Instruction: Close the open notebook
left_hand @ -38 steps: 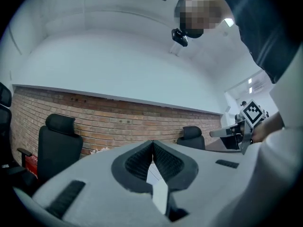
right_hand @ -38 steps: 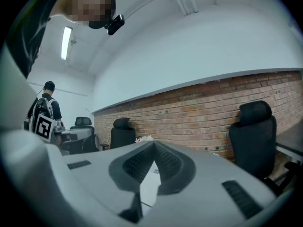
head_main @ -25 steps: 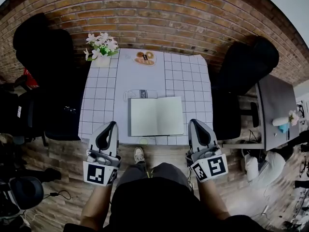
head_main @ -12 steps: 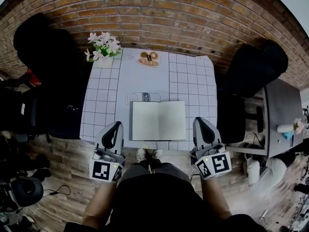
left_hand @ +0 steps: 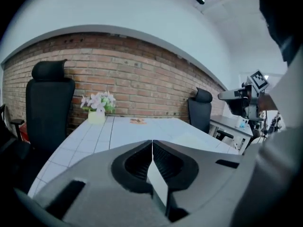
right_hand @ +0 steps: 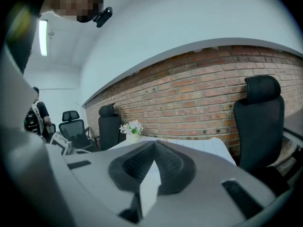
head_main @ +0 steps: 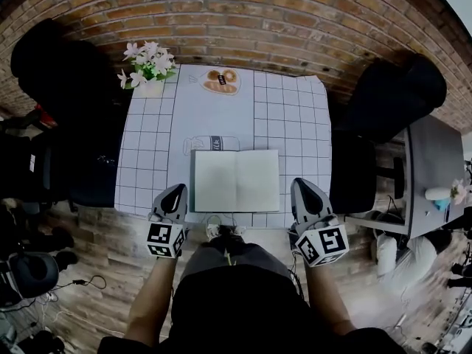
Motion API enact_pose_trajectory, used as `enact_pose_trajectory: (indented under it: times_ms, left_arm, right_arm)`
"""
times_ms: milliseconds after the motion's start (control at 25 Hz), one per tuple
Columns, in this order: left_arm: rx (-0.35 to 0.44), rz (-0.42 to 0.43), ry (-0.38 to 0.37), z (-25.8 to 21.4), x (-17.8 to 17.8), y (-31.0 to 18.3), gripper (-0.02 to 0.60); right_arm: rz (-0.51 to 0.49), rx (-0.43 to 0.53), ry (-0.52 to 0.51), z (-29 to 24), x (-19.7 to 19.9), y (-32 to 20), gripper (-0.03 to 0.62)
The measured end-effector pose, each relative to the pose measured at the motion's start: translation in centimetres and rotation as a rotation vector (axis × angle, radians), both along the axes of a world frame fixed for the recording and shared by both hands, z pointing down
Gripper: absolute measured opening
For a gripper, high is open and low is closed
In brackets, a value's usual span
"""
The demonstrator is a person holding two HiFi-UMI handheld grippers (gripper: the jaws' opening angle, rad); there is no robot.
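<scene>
Just notebook (head_main: 237, 181) open on table (head_main: 147, 161)

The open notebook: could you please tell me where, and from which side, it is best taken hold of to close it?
Probably the right page's outer edge, from the right with the right gripper, which is shut near it. The notebook lies flat, its spine running away from the person, so that half folds leftward.
</scene>
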State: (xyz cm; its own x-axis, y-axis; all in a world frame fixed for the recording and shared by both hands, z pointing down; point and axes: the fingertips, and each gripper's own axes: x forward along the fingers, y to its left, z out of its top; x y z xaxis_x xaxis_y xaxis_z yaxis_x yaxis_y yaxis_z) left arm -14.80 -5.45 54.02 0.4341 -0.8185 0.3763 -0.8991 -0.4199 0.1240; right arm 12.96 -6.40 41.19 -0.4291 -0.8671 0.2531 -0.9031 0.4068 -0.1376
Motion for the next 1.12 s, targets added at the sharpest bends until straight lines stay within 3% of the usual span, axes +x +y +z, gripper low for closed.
enact_pose_trajectory:
  times_ms: [200, 400, 800, 1120]
  left_arm:
    - [-0.168, -0.030, -0.010, 6.7, 0.1, -0.3, 0.026]
    - [-0.288, -0.061, -0.010, 9.9, 0.1, -0.4, 0.026]
    - [-0.401, -0.053, -0.115, 12.4, 0.2, -0.7, 0.026]
    - [-0.442, -0.041, -0.163, 13.2, -0.2, -0.5, 0.025]
  right_arm:
    - [-0.012, -0.090, -0.001, 3.9, 1.1, 0.2, 0.026]
    - [-0.003, -0.186, -0.047, 7.0, 1.9, 0.2, 0.098]
    - [-0.007, -0.385, -0.120, 13.6, 2.8, 0.6, 0.190]
    - [-0.028, -0.552, -0.097, 19.5, 2.9, 1.3, 0.225]
